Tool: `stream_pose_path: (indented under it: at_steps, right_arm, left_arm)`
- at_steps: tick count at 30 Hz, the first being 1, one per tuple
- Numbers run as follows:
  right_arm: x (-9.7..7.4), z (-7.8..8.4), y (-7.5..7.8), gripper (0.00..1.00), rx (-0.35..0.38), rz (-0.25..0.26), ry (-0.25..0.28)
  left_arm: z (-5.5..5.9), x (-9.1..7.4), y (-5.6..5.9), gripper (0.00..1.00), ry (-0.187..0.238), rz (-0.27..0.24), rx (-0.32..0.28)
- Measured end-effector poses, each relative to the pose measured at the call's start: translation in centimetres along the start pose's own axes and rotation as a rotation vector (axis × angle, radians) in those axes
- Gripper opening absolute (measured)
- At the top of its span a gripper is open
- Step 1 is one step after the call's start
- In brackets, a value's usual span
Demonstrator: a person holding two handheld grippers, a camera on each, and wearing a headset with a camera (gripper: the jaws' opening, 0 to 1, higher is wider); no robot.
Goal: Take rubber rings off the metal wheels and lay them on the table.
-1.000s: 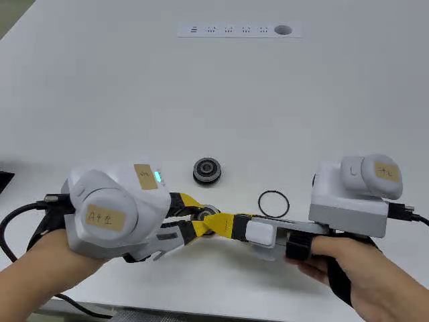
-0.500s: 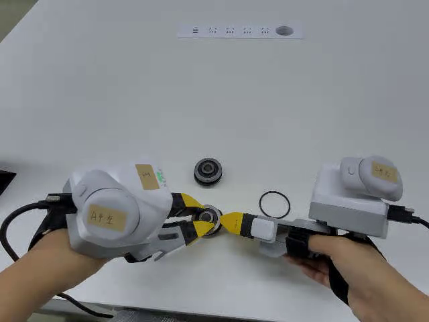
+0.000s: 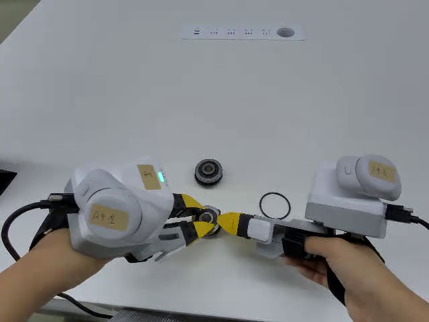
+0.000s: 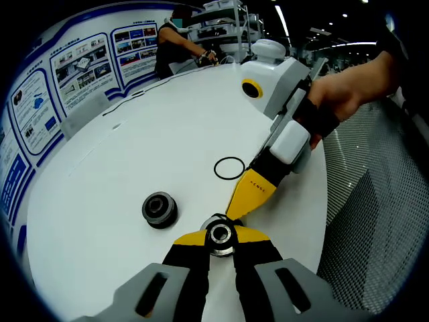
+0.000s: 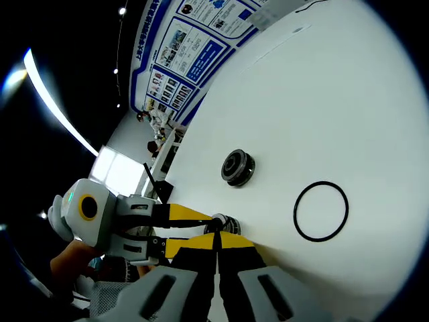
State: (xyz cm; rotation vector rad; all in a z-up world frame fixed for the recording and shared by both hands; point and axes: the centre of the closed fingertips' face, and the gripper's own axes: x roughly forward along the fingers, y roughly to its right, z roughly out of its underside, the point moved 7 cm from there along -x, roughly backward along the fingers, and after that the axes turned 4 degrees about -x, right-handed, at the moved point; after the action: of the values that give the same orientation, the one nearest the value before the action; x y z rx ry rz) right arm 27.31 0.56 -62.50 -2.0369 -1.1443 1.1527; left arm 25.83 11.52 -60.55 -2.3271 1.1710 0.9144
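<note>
A small metal wheel (image 3: 210,215) (image 4: 220,233) is clamped between the yellow jaws of my left gripper (image 3: 205,221) (image 4: 220,239), low over the table's near edge. My right gripper (image 3: 223,221) (image 5: 216,239) comes in from the right with its jaws pressed together, tips at that wheel's rim (image 5: 225,223). Whether they pinch its rubber ring is unclear. A loose black rubber ring (image 3: 274,205) (image 4: 230,168) (image 5: 321,210) lies flat on the table just beyond the right gripper. A second wheel (image 3: 208,172) (image 4: 159,209) (image 5: 238,168), with a dark rim, stands farther back.
The white table (image 3: 221,100) stretches away bare to a flush socket strip (image 3: 242,31) at the far edge. A black cable (image 3: 17,221) trails from the left gripper at the near left. A person stands at the far end of the table (image 4: 175,41).
A second ago the right gripper's jaws overlapped the held wheel; they have drawn back to the right and now end at its rim. The left gripper and wheel stayed put.
</note>
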Motion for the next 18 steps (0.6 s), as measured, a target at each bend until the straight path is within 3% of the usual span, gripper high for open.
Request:
stream_pose_path:
  at_steps: [9, 10, 12, 15, 18]
  right_arm:
    - [0.6, 0.0, -0.8, 0.01, -0.026, -0.027, -0.020]
    - [0.6, -0.1, -0.6, 0.01, -0.053, -0.012, -0.017]
    - [0.7, -0.3, -1.4, 0.01, 0.006, -0.076, -0.006]
    - [0.9, -0.4, -1.5, 0.01, -0.040, -0.051, -0.020]
    - [0.8, -0.3, -1.3, 0.01, -0.028, -0.056, -0.017]
  left_arm:
    - [0.0, 0.0, 0.0, 0.13, -0.001, 0.002, 0.001]
    - [0.0, 0.0, 0.0, 0.13, -0.001, 0.001, 0.001]
    - [0.0, 0.0, 0.0, 0.13, -0.001, 0.001, 0.001]
    - [0.0, 0.0, 0.0, 0.13, -0.002, 0.002, 0.001]
    - [0.0, 0.0, 0.0, 0.13, -0.003, 0.003, 0.002]
